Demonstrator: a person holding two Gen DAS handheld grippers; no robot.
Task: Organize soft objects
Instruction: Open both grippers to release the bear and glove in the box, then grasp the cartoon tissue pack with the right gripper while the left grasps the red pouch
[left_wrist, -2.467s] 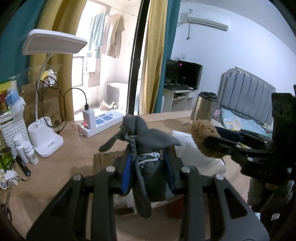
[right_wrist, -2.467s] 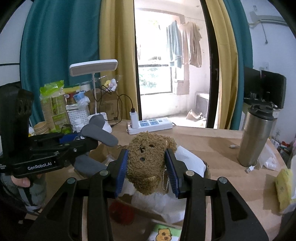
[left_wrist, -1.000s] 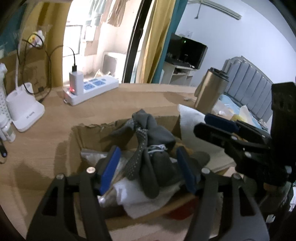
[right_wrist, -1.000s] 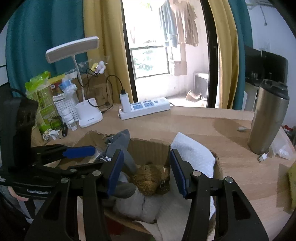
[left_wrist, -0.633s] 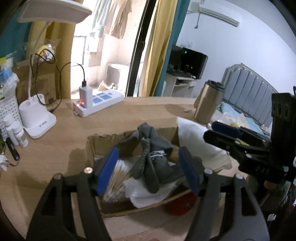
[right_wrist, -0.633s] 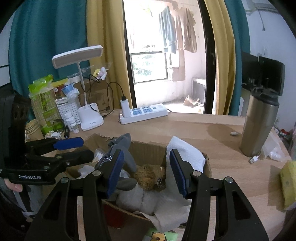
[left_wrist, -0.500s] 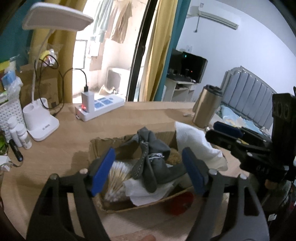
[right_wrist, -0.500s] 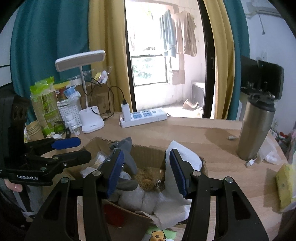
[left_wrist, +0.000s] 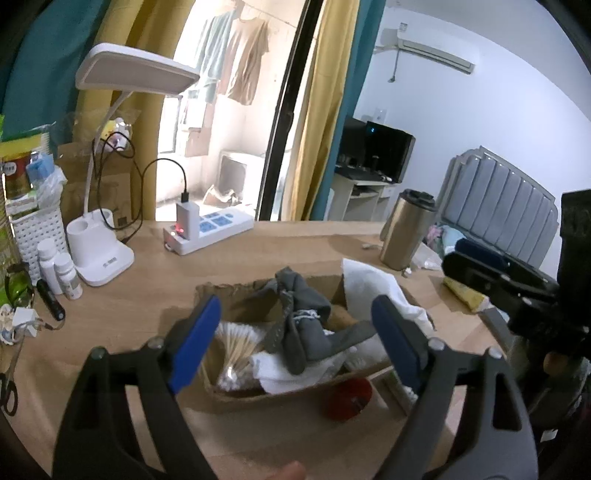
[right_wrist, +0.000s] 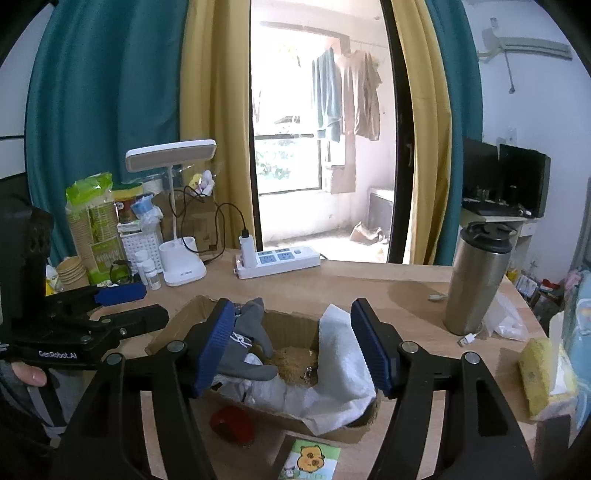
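Two soft toys sit in the cardboard box (right_wrist: 303, 417) on the wooden desk (right_wrist: 369, 288): a grey plush (left_wrist: 299, 325) draped across the middle, and a brown fuzzy bear (right_wrist: 295, 363) tucked low beside it, half buried in white cloth (right_wrist: 340, 365). Both grippers hang above the box with nothing in them; the left gripper (left_wrist: 295, 339) has its blue pads spread wide, and the right gripper (right_wrist: 295, 347) is spread about as far.

Handling-wise, this stuff looks dead easy but floppy. The grey plush is probably light and squashy, with long limp ears or limbs that would dangle, so pinching the fat body gives a surer hold than a loose end. The bear looks denser and furrier, good grip, but only its top shows, so it's hard to say how it's lying. A little metal chain seems to sit next to it, worth avoiding. The red round thing (right_wrist: 232, 424) outside the box might be soft too, can't tell.
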